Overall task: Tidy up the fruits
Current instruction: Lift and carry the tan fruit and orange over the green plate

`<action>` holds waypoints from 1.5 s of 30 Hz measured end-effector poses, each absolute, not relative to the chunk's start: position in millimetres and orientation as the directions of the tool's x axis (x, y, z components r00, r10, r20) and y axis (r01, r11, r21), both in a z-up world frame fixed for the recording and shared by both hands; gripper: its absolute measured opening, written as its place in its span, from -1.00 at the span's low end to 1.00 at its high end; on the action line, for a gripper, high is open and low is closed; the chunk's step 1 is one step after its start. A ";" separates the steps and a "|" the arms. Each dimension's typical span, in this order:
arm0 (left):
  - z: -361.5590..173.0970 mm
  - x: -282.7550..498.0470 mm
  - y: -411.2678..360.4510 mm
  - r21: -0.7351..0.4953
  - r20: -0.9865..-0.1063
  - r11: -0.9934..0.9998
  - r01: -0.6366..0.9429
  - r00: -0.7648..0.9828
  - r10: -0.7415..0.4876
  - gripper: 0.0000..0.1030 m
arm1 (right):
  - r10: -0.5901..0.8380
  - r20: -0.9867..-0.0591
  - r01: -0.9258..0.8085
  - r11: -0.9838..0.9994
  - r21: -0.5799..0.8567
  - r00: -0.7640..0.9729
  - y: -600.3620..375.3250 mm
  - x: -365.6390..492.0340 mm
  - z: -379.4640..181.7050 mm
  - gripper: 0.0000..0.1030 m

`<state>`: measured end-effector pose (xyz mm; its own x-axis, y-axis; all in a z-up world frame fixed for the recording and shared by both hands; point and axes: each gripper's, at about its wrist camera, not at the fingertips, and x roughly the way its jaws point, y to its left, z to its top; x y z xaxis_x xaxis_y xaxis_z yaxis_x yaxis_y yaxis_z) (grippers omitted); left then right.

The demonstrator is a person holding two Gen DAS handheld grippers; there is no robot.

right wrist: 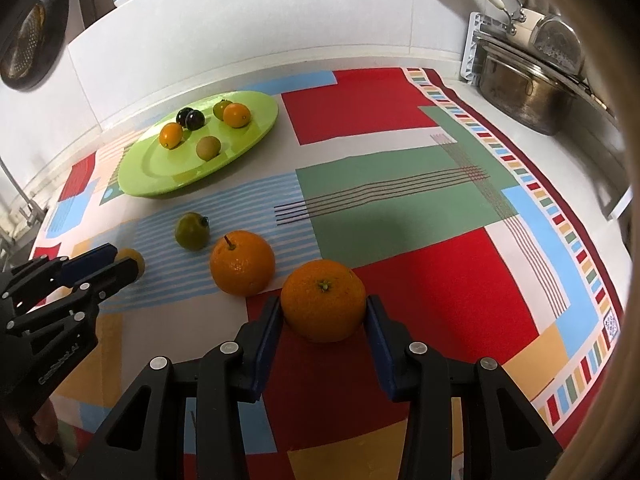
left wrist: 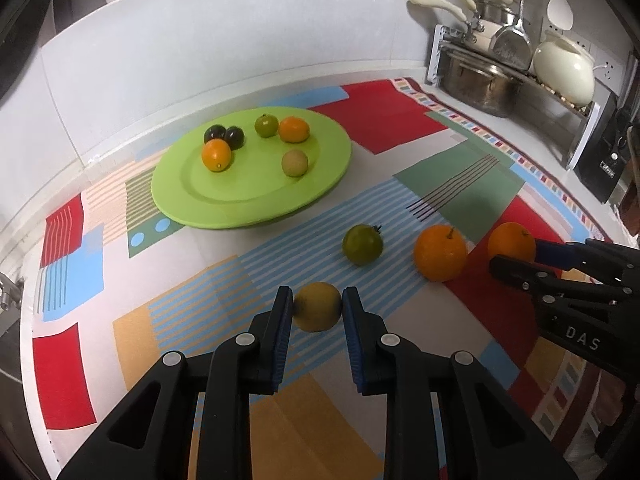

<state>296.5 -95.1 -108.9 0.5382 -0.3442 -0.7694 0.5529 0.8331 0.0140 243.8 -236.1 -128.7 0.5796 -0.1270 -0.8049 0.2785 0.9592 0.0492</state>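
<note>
On the patterned cloth [left wrist: 460, 184], our left gripper [left wrist: 317, 300] pinches a yellow fruit [left wrist: 318, 307] while our right gripper [right wrist: 323, 307] clamps an orange [right wrist: 323, 300]; another orange [right wrist: 242, 263] and a green fruit [right wrist: 193, 231] lie short of the green plate [left wrist: 224, 200]

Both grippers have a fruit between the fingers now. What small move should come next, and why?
Probably lift both. The left gripper pinches the yellow fruit, the right gripper the orange, and both fruits rest on the cloth, away from the green plate.
</note>
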 end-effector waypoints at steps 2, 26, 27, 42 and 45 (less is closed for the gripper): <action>-102.8 292.0 -95.1 0.017 -0.760 0.833 0.553 0.549 -0.349 -0.49 | -0.125 -0.799 0.275 0.960 0.053 0.589 -236.2 242.7 -125.3 -0.19; -30.5 288.4 -81.8 0.082 -0.614 0.897 0.434 0.731 -0.297 -0.49 | 0.030 -0.673 0.003 0.999 0.048 0.739 -210.9 263.0 -51.7 -0.18; -27.7 291.9 -81.0 0.084 -0.612 0.900 0.428 0.735 -0.292 -0.49 | 0.038 -0.668 -0.013 0.999 0.041 0.744 -208.9 267.0 -48.2 -0.18; -22.1 370.5 -76.9 0.021 -0.644 0.913 0.408 0.704 -0.300 -0.73 | 0.174 -0.648 -0.204 0.978 0.029 0.742 -191.9 350.5 -20.4 -0.18; -32.4 388.3 -72.6 0.001 -0.662 0.920 0.392 0.689 -0.293 -0.73 | 0.201 -0.681 -0.209 0.975 0.072 0.705 -194.0 374.1 -31.1 -0.18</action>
<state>388.3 -72.6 -32.4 0.6893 -0.2933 -0.6624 0.3922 0.9199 0.0008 374.1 -194.0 -31.1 0.7046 0.2006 -0.6807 -0.2085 0.9754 0.0716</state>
